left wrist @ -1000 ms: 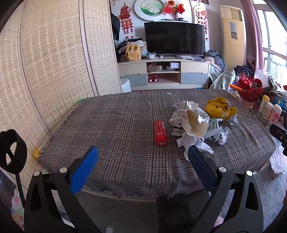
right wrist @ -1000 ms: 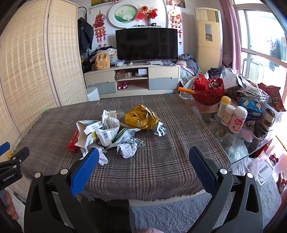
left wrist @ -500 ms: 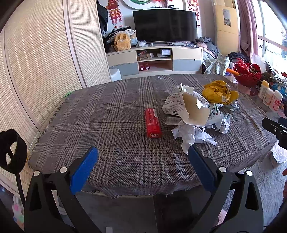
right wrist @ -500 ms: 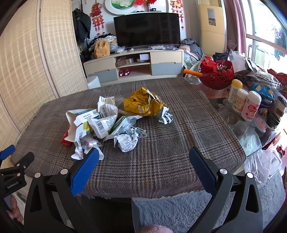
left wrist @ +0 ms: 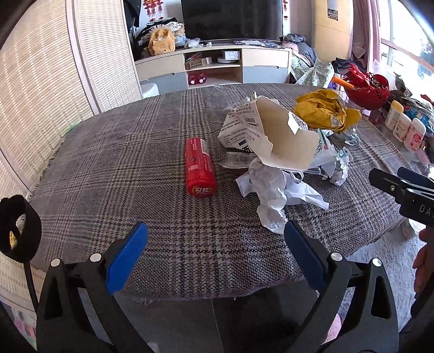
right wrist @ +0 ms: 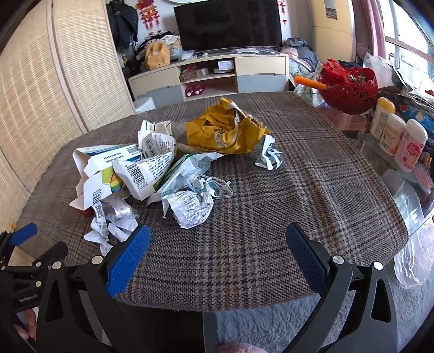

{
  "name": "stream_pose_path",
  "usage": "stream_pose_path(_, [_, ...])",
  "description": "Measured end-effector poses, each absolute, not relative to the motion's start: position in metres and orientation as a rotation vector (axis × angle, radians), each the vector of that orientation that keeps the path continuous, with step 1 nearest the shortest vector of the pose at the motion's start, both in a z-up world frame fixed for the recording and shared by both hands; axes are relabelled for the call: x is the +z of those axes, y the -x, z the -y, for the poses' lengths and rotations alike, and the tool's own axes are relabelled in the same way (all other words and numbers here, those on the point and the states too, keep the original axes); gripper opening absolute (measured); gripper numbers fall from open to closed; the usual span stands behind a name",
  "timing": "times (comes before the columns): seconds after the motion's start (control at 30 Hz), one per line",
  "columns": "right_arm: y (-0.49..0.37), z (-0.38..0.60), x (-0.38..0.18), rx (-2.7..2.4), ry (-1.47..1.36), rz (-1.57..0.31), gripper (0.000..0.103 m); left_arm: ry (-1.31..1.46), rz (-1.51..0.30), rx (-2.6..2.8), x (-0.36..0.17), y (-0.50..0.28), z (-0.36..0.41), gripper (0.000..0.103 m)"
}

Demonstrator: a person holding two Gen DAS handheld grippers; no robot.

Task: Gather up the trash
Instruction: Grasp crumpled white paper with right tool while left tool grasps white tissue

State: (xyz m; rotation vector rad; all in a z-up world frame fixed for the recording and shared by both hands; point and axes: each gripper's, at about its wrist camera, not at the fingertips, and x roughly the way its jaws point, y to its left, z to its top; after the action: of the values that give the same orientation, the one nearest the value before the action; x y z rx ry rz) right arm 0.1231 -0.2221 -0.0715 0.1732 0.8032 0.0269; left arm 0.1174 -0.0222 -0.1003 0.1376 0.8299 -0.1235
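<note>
Trash [right wrist: 152,173] is heaped on the plaid-covered bench [right wrist: 298,190], ahead of both tongs. Left tongs [left wrist: 215,244] and right tongs [right wrist: 218,241] are spread wide, gripping nothing. A red can [left wrist: 200,169] is fully shown only in the left view; in the right view it is mostly hidden behind cartons [right wrist: 108,168]. A yellow bag [right wrist: 225,130] is seen in both.

We see a table [right wrist: 312,176] covered with a plaid cloth. Behind it stands a low TV cabinet [right wrist: 211,73] with a dark television [right wrist: 227,24] on top and a yellow plush toy [right wrist: 156,54] beside the screen. To the right sit a red basket [right wrist: 350,89] and three white bottles [right wrist: 393,130]. Woven screens [left wrist: 54,81] line the left wall.
</note>
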Motion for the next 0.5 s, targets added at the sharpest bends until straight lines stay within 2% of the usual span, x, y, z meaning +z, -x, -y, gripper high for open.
stream_pose_path(0.07, [-0.130,0.219,-0.076,0.044,-0.167,-0.813,0.098,-0.138,-0.833,-0.126,-0.104,-0.122,0.023,0.095])
stream_pose_path(0.1, [-0.133,0.218,-0.078,0.053,-0.167,-0.821,0.088,-0.136,-0.838,-0.133,-0.106,-0.124,0.024,0.095])
stream_pose_path(0.17, [-0.140,0.217,-0.082,0.076,-0.177,-0.836,0.075,-0.124,-0.842,-0.153,-0.107,-0.128,0.025,0.095])
stream_pose_path(0.2, [-0.142,0.216,-0.084,0.083,-0.175,-0.843,0.072,-0.122,-0.840,-0.162,-0.107,-0.129,0.025,0.094])
stream_pose_path(0.33, [-0.147,0.209,-0.087,0.104,-0.162,-0.843,0.068,-0.130,-0.841,-0.189,-0.108,-0.135,0.029,0.084])
stream_pose_path(0.4, [-0.149,0.208,-0.089,0.117,-0.159,-0.849,0.062,-0.127,-0.851,-0.213,-0.110,-0.138,0.033,0.075])
stream_pose_path(0.5, [-0.155,0.207,-0.095,0.119,-0.155,-0.862,0.061,-0.134,-0.866,-0.247,-0.115,-0.142,0.040,0.070])
